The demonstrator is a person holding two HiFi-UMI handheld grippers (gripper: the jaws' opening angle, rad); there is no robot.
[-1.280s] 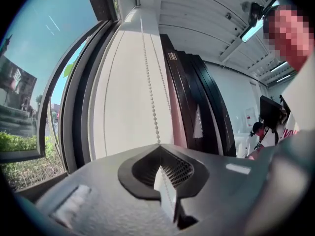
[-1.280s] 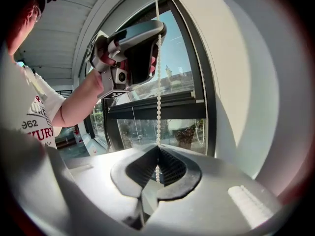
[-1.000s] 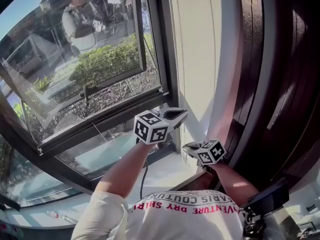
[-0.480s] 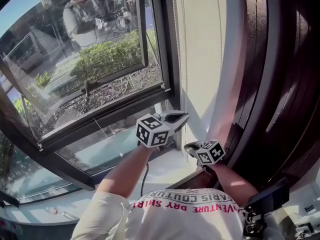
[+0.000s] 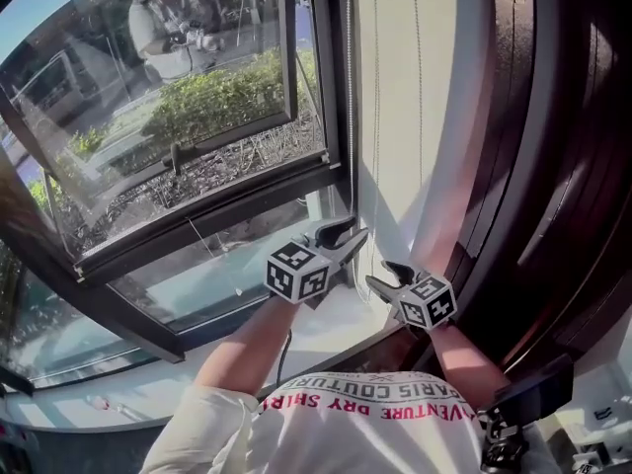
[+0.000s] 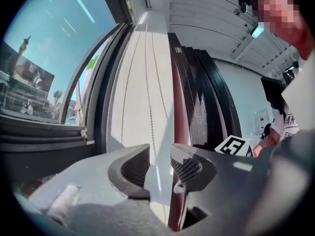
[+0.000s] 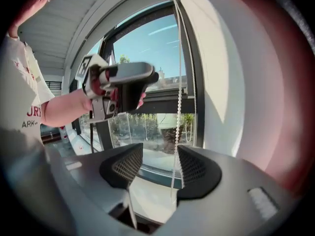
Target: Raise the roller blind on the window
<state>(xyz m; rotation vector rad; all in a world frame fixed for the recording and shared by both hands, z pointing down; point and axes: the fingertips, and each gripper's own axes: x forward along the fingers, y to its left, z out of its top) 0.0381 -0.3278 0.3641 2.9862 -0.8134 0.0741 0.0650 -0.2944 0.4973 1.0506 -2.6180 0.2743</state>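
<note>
Your left gripper [image 5: 348, 233] and right gripper [image 5: 381, 275] were grey, their marker cubes [image 5: 298, 273] patterned black on white. The bead chain [image 7: 178, 107] was white, the window frame [image 5: 336, 87] black, the panelling [image 5: 553, 166] dark reddish brown, your shirt [image 5: 365, 423] white with red lettering.

Hard daylight came through the window [image 5: 197, 117], bleaching the pale wall [image 5: 415, 117] and laying a slanted shadow low across it. The glass threw back reflections (a reflected person [image 5: 178, 23] among them). The dark panelling [image 5: 553, 166] sat dim. The left gripper view and right gripper view bowed at the edges, corners black, foreground soft.
</note>
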